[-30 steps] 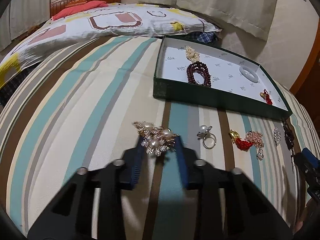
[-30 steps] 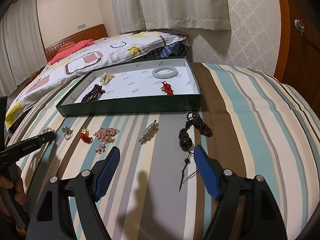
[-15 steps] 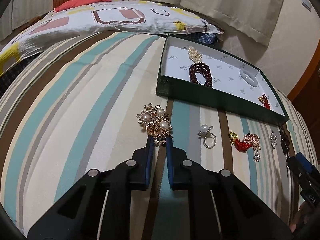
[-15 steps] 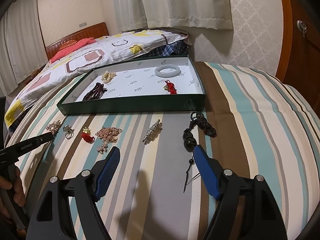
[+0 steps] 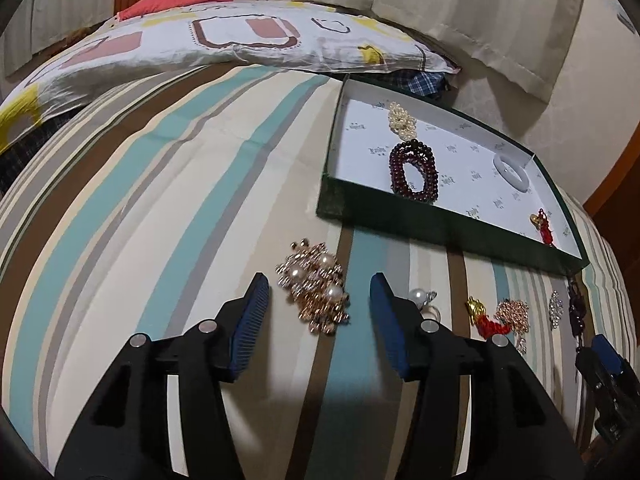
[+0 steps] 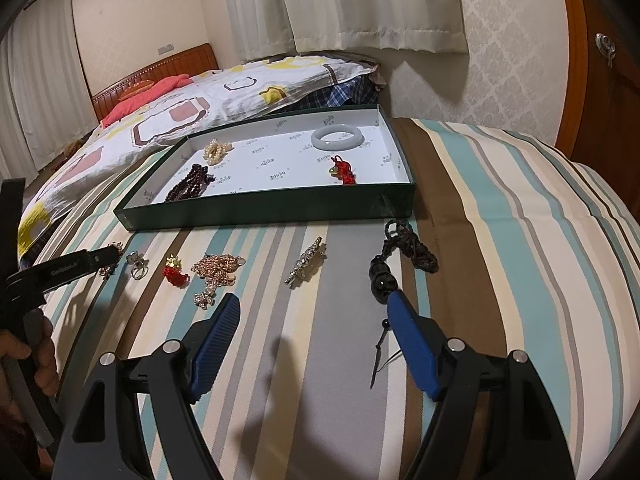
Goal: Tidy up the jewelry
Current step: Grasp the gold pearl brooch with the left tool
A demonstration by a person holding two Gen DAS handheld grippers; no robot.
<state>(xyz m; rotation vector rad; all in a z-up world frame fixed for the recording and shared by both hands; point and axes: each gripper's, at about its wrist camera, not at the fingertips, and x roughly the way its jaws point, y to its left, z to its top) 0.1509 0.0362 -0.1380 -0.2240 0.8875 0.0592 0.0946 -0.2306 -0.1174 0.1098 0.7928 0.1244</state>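
One striped bedspread [image 6: 500, 216], curtained bedroom.

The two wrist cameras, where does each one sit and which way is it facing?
Left wrist: on the left hand-held gripper, looking down at the pearl brooch lying between its just-opened jaws.
Right wrist: on the right hand-held gripper, open over bare striped cloth; a hand shows at the left edge.
Shared: the green tray, the row of loose jewelry, and each other's gripper.
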